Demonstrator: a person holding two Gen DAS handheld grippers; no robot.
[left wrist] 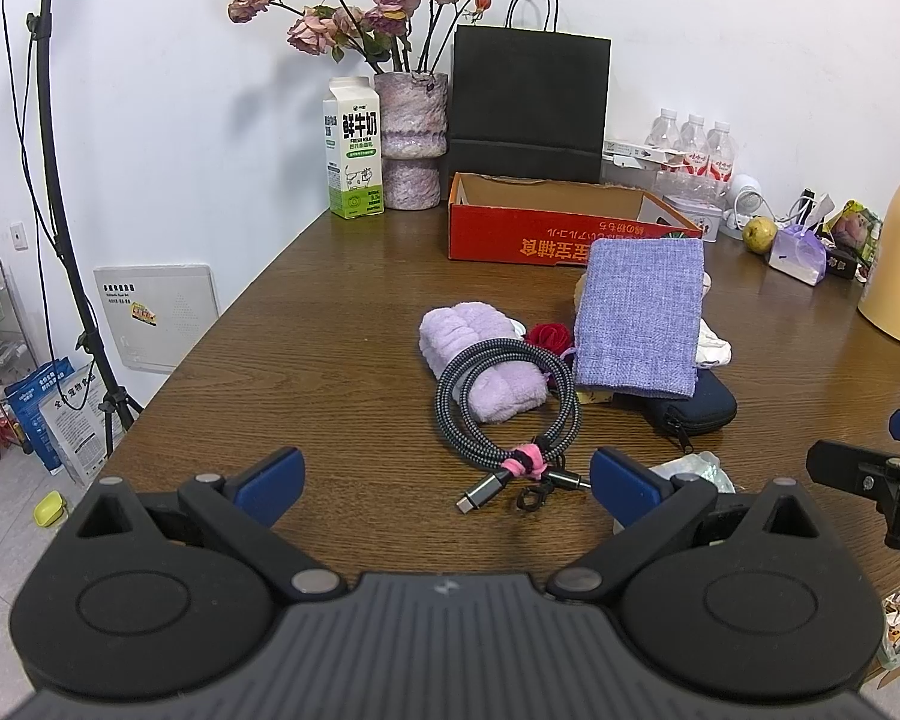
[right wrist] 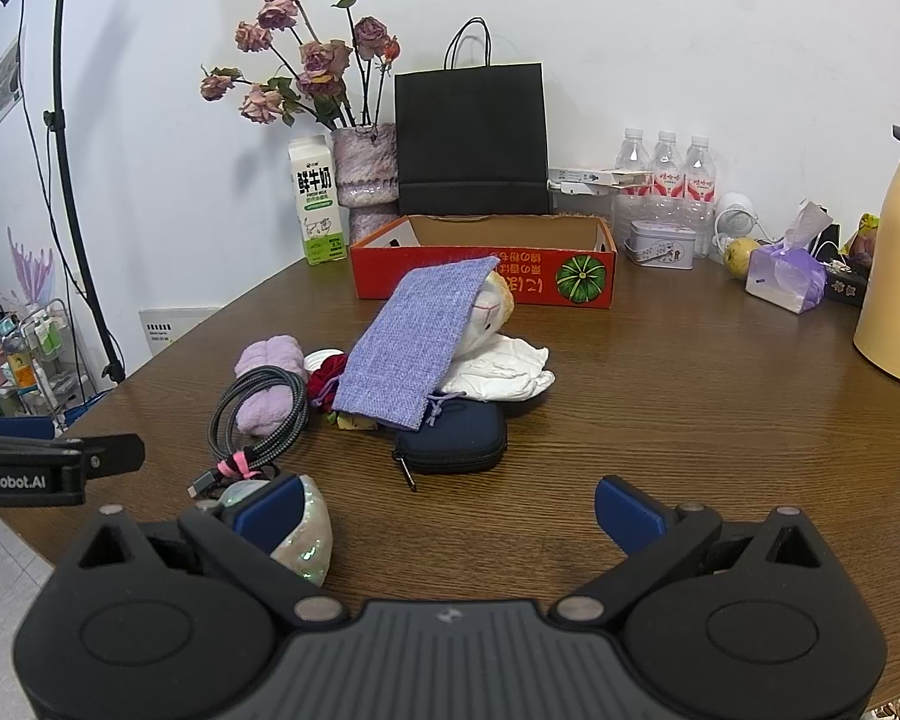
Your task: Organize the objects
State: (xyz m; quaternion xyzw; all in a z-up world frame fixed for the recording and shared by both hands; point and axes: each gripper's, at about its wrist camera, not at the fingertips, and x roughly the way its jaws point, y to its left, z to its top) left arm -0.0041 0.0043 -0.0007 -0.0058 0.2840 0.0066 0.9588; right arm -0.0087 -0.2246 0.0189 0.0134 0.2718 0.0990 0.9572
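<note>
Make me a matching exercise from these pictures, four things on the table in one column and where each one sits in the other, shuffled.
Things:
1. braided cable
2. purple pouch
3. milk carton
4. navy zip case

Places:
A. beside the flower vase
B. partly under the pouch's lower end
C. coiled, lying partly over the fluffy lilac cloth
D. draped over a plush toy, in front of the red box

Pairs: 1-C, 2-D, 3-A, 4-B

Left gripper (left wrist: 444,483) and right gripper (right wrist: 450,507), jaws wide apart.
</note>
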